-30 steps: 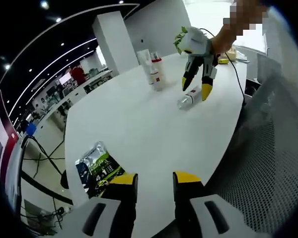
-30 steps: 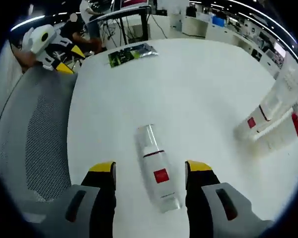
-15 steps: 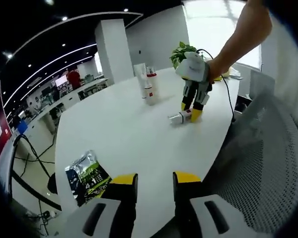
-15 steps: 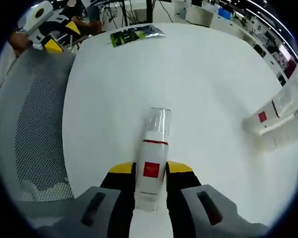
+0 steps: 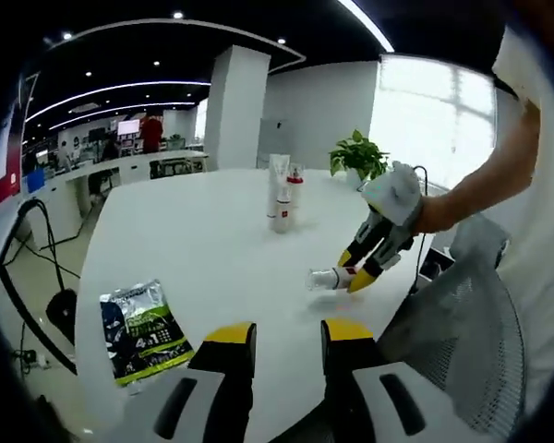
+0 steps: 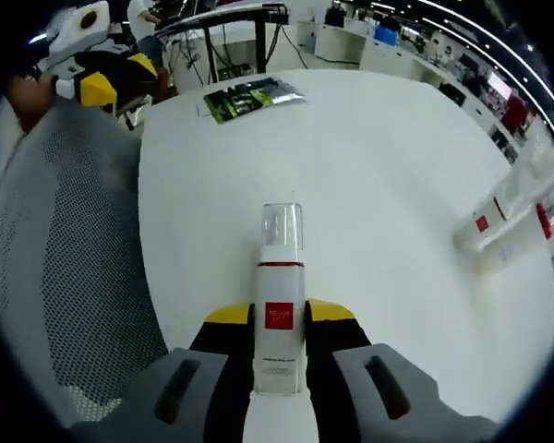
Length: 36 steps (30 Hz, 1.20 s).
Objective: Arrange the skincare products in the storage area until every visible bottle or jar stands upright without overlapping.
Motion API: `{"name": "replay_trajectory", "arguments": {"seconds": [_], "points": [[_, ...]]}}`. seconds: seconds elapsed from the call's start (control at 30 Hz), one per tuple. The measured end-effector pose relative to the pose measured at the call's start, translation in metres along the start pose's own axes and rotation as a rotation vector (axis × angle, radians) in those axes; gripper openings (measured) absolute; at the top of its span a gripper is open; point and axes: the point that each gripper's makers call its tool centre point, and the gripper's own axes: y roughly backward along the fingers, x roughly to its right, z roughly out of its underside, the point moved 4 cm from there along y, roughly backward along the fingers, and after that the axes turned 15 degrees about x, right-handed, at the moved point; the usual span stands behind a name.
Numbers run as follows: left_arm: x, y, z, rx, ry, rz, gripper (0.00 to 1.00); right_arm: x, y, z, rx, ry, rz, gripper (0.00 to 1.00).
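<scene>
My right gripper (image 6: 279, 318) is shut on a white bottle (image 6: 279, 305) with a red label and a clear cap (image 6: 282, 226) that points away from me. In the left gripper view this bottle (image 5: 325, 278) lies level, just above the white table (image 5: 194, 249), with the right gripper (image 5: 355, 270) holding its base. Farther back stands a group of white tubes and bottles with red marks (image 5: 282, 198), also seen at the right edge of the right gripper view (image 6: 499, 217). My left gripper (image 5: 277, 334) hovers at the table's near edge, jaws a little apart with nothing between them.
A green snack packet (image 5: 143, 328) lies flat near the left gripper, and shows far across the table (image 6: 249, 97). A grey mesh chair (image 5: 462, 341) stands beside the table edge (image 6: 65, 277). A potted plant (image 5: 358, 155) sits behind the products. The left gripper (image 6: 97, 78) appears at top left.
The right gripper went from open around the lying bottle to shut on it and raised it off the table. The left gripper view tilted up; its jaws kept the same gap.
</scene>
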Motion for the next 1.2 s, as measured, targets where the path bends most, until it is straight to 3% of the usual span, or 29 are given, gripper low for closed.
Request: {"name": "replay_trajectory", "arguments": {"seconds": [0.1, 0.17, 0.23, 0.27, 0.37, 0.47, 0.53, 0.6, 0.67, 0.73, 0.87, 0.93, 1.13, 1.2], "points": [[0.001, 0.002, -0.005, 0.034, 0.02, 0.006, 0.29, -0.017, -0.002, -0.03, 0.096, 0.01, 0.005, 0.17], [0.001, 0.001, -0.004, 0.028, 0.027, 0.004, 0.29, -0.033, -0.003, -0.055, 0.177, -0.032, 0.002, 0.17], [-0.001, 0.0, 0.0, -0.004, -0.022, -0.023, 0.29, -0.046, -0.004, -0.076, 0.253, -0.061, -0.003, 0.18], [0.001, -0.001, 0.002, -0.021, -0.075, -0.016, 0.29, -0.048, -0.004, -0.079, 0.265, -0.066, -0.007, 0.18], [0.003, 0.0, -0.003, -0.015, -0.068, -0.003, 0.29, -0.064, -0.006, -0.098, 0.33, -0.119, -0.011, 0.18], [-0.001, 0.001, -0.012, 0.031, 0.003, -0.011, 0.29, -0.073, -0.006, -0.11, 0.383, -0.175, -0.022, 0.18], [-0.003, 0.004, -0.01, 0.021, 0.012, -0.01, 0.3, -0.076, -0.006, -0.116, 0.408, -0.187, -0.013, 0.18], [0.0, 0.004, -0.01, 0.025, 0.023, 0.012, 0.3, -0.081, -0.005, -0.124, 0.441, -0.212, -0.013, 0.18], [0.007, 0.002, -0.018, 0.071, 0.074, 0.054, 0.32, -0.084, -0.003, -0.131, 0.468, -0.211, -0.01, 0.18], [0.006, 0.004, -0.019, 0.064, 0.126, 0.057, 0.33, -0.088, 0.0, -0.138, 0.483, -0.197, 0.002, 0.18], [0.01, 0.006, -0.035, 0.121, 0.196, 0.077, 0.36, -0.082, 0.011, -0.145, 0.544, -0.191, 0.06, 0.18], [0.015, 0.007, -0.039, 0.109, 0.228, 0.083, 0.37, -0.08, 0.017, -0.146, 0.545, -0.21, 0.075, 0.18], [0.045, 0.003, -0.038, 0.077, 0.156, 0.175, 0.37, -0.074, 0.027, -0.165, 0.652, -0.323, 0.118, 0.18], [0.049, 0.001, -0.036, 0.077, 0.16, 0.17, 0.37, -0.073, 0.028, -0.17, 0.686, -0.37, 0.121, 0.18]]}}
